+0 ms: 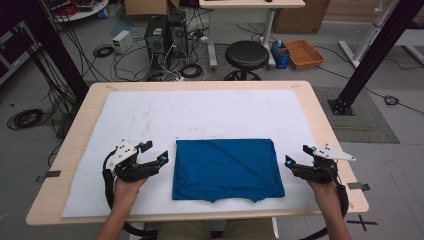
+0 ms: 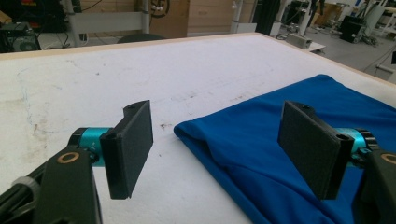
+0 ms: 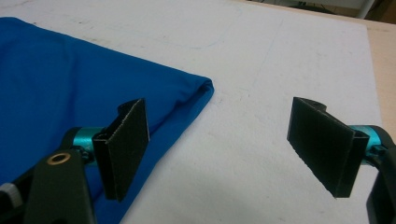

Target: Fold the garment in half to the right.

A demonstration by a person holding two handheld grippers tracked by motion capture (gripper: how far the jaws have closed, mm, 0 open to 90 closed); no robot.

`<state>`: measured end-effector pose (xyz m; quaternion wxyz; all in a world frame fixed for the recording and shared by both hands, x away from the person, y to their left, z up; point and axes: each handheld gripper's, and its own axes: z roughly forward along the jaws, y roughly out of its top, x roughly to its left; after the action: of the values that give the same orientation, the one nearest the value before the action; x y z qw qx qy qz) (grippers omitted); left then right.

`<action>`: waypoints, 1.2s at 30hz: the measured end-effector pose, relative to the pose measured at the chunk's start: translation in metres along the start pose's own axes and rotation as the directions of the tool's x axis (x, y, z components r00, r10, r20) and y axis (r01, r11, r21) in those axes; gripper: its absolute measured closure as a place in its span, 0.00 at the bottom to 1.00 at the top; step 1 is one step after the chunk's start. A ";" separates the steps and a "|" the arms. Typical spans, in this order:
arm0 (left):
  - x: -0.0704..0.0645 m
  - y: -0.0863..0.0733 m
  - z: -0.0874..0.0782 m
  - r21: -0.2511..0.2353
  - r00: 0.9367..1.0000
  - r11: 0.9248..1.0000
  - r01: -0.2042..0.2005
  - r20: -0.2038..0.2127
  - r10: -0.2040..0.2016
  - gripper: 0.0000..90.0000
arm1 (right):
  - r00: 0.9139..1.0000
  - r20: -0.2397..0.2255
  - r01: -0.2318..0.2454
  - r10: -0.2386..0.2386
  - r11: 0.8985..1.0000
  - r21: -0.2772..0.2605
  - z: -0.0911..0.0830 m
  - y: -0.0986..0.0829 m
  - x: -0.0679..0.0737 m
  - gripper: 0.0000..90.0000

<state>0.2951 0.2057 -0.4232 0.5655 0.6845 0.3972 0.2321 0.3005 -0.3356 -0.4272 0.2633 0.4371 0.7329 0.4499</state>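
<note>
A blue cloth (image 1: 226, 169), folded into a rough square, lies flat on the white mat (image 1: 200, 112) near the table's front edge. My left gripper (image 1: 156, 152) is open just left of the cloth, low over the mat. In the left gripper view the left gripper (image 2: 219, 149) has its jaws wide apart, and the blue cloth (image 2: 280, 135) has its far left corner between them. My right gripper (image 1: 298, 155) is open just right of the cloth. In the right gripper view the right gripper (image 3: 224, 147) frames the blue cloth (image 3: 70, 88) at its far right corner. Nothing is held.
The mat covers most of a light wooden table (image 1: 320, 120). Beyond the table stand a black stool (image 1: 247, 55), computer towers (image 1: 165, 32) with tangled cables, and an orange tray (image 1: 303, 53) on the floor. Black frame posts (image 1: 372, 55) rise at both sides.
</note>
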 end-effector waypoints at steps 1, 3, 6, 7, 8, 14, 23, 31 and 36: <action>-0.001 0.000 0.000 0.000 1.000 1.000 -0.005 -0.002 0.005 0.30 | 1.000 -0.002 0.002 -0.002 1.000 -0.003 -0.001 0.000 0.000 0.23; -0.002 0.000 -0.001 0.001 1.000 1.000 -0.009 -0.006 0.009 0.29 | 1.000 0.000 -0.002 0.002 1.000 -0.006 -0.002 0.000 -0.002 0.23; -0.003 0.000 -0.002 -0.002 1.000 1.000 -0.006 -0.006 0.006 0.30 | 1.000 -0.004 -0.007 0.007 1.000 -0.012 -0.004 -0.001 -0.003 0.23; -0.003 0.000 -0.002 -0.003 1.000 1.000 -0.003 -0.006 0.003 0.30 | 1.000 -0.005 -0.005 0.005 1.000 -0.011 -0.003 -0.001 -0.003 0.23; -0.003 0.000 -0.001 -0.003 1.000 1.000 0.000 -0.006 0.000 0.30 | 1.000 -0.006 -0.007 0.007 1.000 -0.010 -0.004 -0.001 -0.002 0.23; -0.006 -0.001 0.001 0.018 1.000 1.000 -0.003 0.005 0.002 0.29 | 1.000 0.000 -0.014 0.014 1.000 -0.017 -0.006 -0.001 -0.004 0.23; -0.030 -0.010 0.006 0.240 0.998 0.968 0.066 -0.022 -0.062 0.29 | 1.000 -0.007 -0.012 0.011 1.000 -0.013 -0.003 0.000 -0.001 0.23; -0.064 -0.021 0.012 0.344 0.999 0.939 0.024 -0.037 -0.012 0.30 | 1.000 -0.017 -0.012 0.012 1.000 -0.010 0.000 0.000 0.000 0.23; -0.073 -0.035 0.016 0.423 0.995 0.906 0.003 -0.089 0.038 0.37 | 1.000 -0.027 0.003 -0.003 1.000 -0.008 0.002 0.002 0.004 0.23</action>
<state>0.2560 0.1390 -0.4513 0.3821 0.7825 0.4582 0.1779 0.3005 -0.3309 -0.4261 0.2558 0.4287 0.7354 0.4583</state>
